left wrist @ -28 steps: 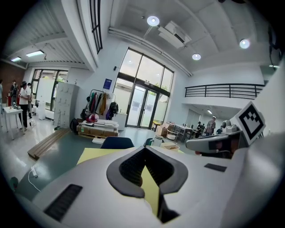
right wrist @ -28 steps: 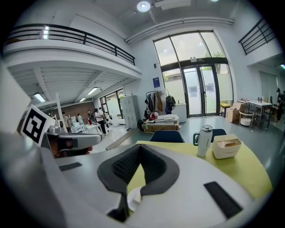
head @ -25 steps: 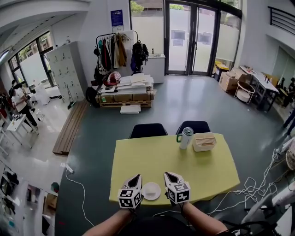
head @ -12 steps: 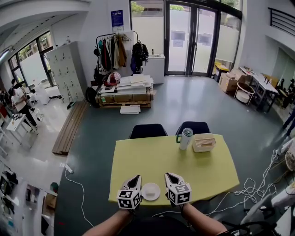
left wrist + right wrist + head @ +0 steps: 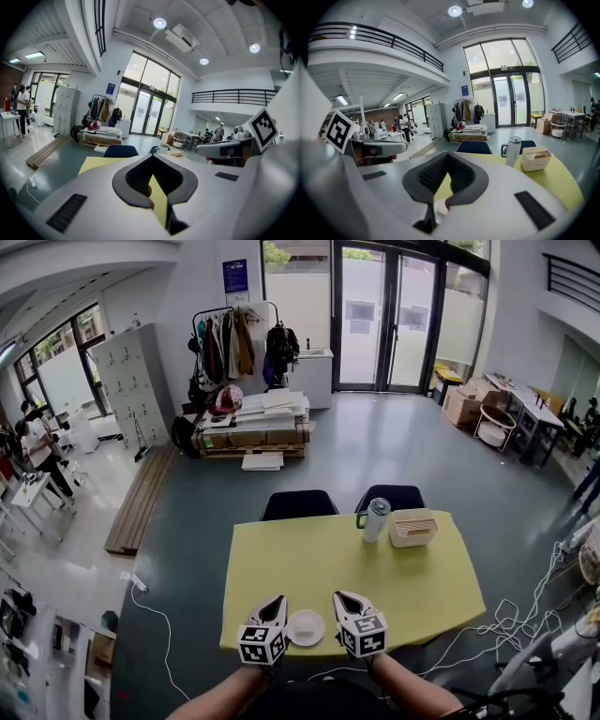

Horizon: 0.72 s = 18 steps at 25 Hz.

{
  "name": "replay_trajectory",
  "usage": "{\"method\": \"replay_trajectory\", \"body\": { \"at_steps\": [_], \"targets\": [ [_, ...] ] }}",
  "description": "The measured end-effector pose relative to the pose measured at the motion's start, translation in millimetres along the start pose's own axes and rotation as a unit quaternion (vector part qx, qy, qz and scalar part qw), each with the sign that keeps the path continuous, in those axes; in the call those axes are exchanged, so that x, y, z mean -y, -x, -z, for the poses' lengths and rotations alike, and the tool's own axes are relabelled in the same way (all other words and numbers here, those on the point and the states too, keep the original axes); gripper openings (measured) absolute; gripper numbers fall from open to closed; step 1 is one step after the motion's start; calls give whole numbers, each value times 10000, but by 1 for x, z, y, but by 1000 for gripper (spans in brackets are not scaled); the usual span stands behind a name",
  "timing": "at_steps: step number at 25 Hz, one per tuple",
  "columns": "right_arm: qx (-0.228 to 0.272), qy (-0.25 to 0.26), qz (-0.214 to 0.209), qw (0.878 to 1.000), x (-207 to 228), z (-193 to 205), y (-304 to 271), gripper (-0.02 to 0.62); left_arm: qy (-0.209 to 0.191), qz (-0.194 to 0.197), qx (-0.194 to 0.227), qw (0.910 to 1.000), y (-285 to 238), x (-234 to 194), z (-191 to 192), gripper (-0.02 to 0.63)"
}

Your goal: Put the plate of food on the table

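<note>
**Plate by the near table edge**

My left gripper [image 5: 275, 606] and right gripper [image 5: 345, 602], jaws pressed together on nothing, flank the small round white plate [image 5: 306, 627] just inside the yellow rectangular table's [image 5: 309, 563] near edge. Open tabletop runs to the white tumbler [image 5: 376, 519] and cream box [image 5: 413, 527] at the far edge.

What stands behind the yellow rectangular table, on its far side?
A left dark chair and a right dark chair stand against the yellow rectangular table. Only backrests show; the tabletop covers seats and legs.
</note>
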State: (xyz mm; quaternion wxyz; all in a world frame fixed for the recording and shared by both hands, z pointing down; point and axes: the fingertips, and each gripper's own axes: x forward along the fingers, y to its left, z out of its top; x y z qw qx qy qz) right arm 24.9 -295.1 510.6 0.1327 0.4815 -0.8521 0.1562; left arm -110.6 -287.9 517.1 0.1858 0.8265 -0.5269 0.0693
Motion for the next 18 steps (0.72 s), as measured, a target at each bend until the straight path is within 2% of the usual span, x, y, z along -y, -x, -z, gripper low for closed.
{"method": "replay_trajectory", "body": {
  "at_steps": [18],
  "targets": [
    [2,-51,170,9998,10,3,5,12,-30,32,-17,10000,3,4,0,9]
  ]
}}
